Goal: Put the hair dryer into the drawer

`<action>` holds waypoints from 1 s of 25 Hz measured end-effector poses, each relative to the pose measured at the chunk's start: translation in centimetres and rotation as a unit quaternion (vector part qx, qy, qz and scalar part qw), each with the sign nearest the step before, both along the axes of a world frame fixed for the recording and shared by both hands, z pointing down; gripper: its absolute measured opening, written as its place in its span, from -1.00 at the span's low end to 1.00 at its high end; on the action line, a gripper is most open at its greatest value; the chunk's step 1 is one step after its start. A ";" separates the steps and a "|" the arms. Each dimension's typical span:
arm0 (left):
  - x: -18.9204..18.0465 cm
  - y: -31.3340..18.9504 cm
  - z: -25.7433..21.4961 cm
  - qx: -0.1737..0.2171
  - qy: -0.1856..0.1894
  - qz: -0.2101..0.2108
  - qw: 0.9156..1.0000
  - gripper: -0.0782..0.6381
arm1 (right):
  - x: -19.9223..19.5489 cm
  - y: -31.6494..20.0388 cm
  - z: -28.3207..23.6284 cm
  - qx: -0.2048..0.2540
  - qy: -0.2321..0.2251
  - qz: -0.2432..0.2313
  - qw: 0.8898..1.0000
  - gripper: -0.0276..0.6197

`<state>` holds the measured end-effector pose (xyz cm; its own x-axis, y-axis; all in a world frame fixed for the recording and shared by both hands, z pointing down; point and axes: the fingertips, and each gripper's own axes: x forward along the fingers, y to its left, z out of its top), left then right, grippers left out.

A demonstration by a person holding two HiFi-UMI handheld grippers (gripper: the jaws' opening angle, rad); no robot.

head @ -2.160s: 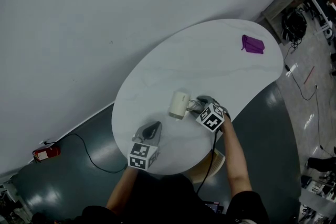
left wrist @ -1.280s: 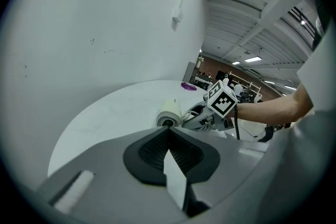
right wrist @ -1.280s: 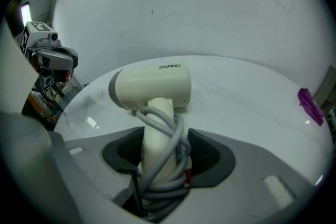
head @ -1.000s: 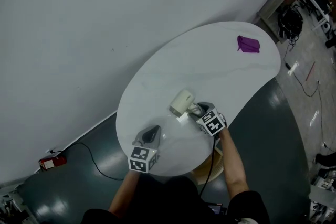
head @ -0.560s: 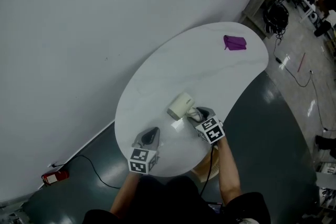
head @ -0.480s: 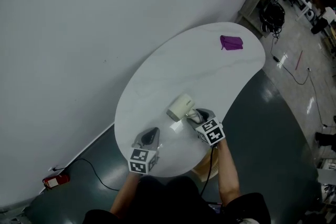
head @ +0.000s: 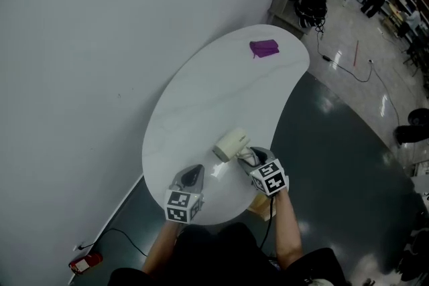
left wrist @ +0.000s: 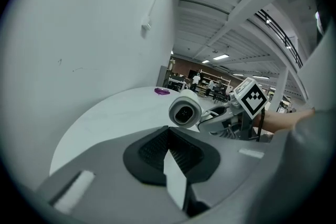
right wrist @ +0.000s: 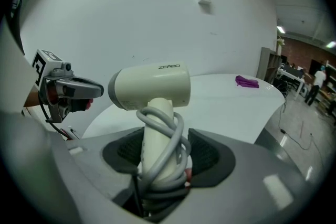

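Left gripper (head: 193, 175): your jaws are pressed together, at the table's (head: 214, 84) near edge.
Hair dryer (head: 231, 143): over the table's near part, just right of it.
Right gripper (head: 248, 157): you're pinching the cord-wrapped handle.
Purple cloth (head: 264, 48): far right.

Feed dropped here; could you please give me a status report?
Right gripper shut on hair dryer handle. Left gripper shut, empty. Drawer not in view.
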<state>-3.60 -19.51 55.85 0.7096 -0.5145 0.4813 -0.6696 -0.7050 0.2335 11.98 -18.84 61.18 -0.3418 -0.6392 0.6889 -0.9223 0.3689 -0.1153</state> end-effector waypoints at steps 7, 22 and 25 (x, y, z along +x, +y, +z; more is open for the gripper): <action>0.8 2.2 -1.0 0.009 0.012 0.072 0.997 -0.77 | 0.3 4.5 -1.6 0.008 0.000 0.082 0.997 -0.16; -0.6 11.2 -3.1 0.039 0.024 0.232 0.972 -0.77 | -2.6 18.4 -4.8 0.037 0.001 0.265 0.964 -0.16; -0.4 12.9 -2.9 0.034 0.027 0.248 0.968 -0.77 | -2.8 21.1 -4.3 0.031 0.003 0.293 0.956 -0.16</action>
